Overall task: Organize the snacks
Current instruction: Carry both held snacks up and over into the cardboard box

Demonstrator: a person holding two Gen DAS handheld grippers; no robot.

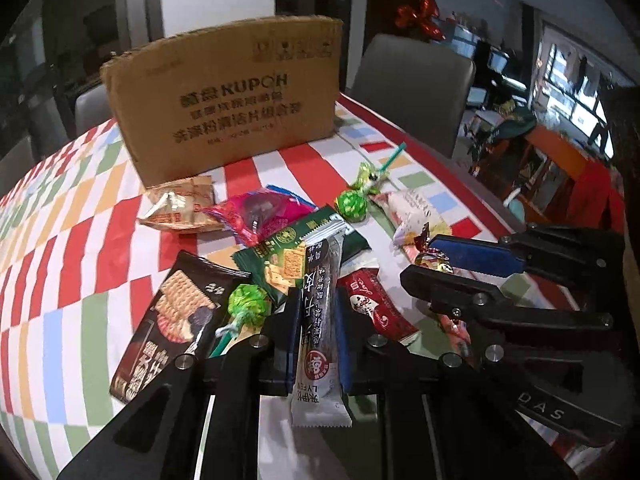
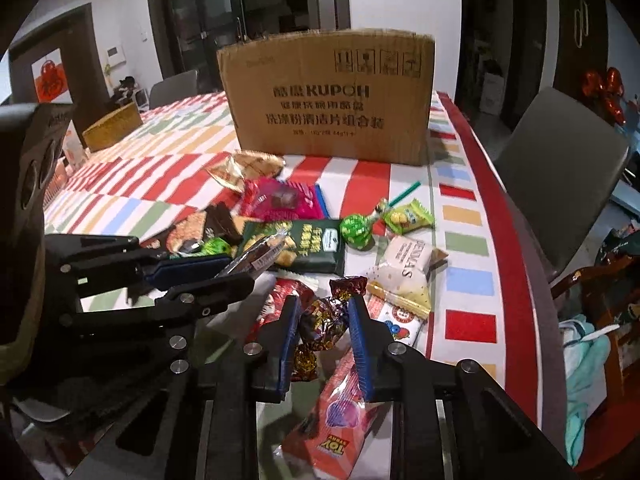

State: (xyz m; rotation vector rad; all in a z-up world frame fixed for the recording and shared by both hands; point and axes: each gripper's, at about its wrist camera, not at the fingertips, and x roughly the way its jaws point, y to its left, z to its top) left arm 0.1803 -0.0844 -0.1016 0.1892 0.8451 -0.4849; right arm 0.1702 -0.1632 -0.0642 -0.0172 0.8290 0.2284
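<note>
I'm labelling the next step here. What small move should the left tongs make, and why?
Probably lift and carry toward the cardboard box: the left tongs already look closed on the dark stick packet, and the box stands just behind the pile.

Setting: private home, dining area. Evidence: long table [image 2: 460, 184] under a checked, multicoloured tablecloth [image 1: 80, 216] with red border; grey upholstered dining chairs [image 2: 560, 168] drawn up along its edges. Red foil bow decoration [image 1: 420, 16] behind one chair. Dark interior doors [image 2: 528, 40] and a glass-fronted cabinet [image 2: 208, 12] line white walls. Red paper ornament [image 2: 50, 80] hangs on a far door. Living space with windows [image 1: 576, 92] and orange shelving [image 1: 552, 156] beyond.
</note>
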